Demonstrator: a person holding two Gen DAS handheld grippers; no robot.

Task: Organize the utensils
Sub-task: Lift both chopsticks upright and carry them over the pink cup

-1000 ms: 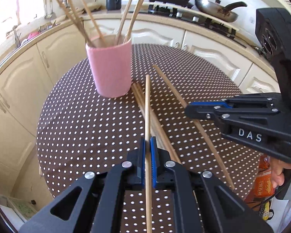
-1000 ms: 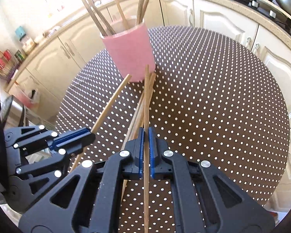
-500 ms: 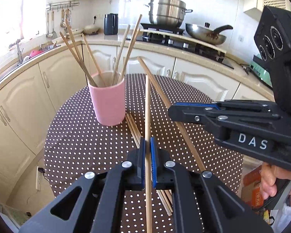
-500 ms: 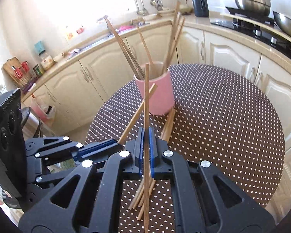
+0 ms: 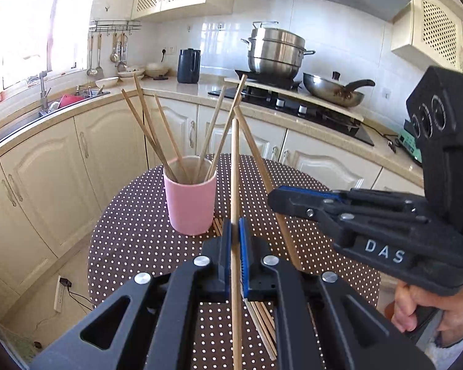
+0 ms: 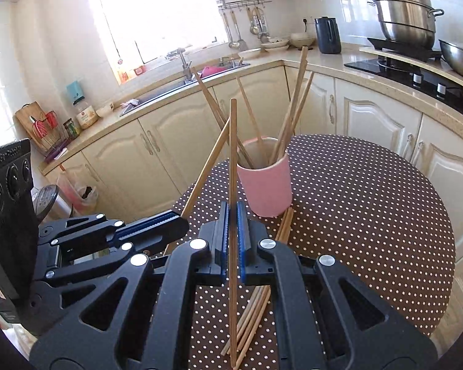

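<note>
Above dotted round table (image 5: 132,237) | left claw (image 5: 235,231), right claw (image 6: 232,219) each clamp a slender wooden chopstick (image 5: 235,169)

wooden chopsticks (image 5: 235,166), matt pink cup (image 5: 190,203)

Your round worktop (image 6: 370,203) wears a brown cloth with white dots. On it stands a pink cup (image 6: 267,182) with chopsticks upright inside. A loose bundle of chopsticks (image 6: 253,305) lies flat on the cloth, its far ends reaching the cup's base.
</note>
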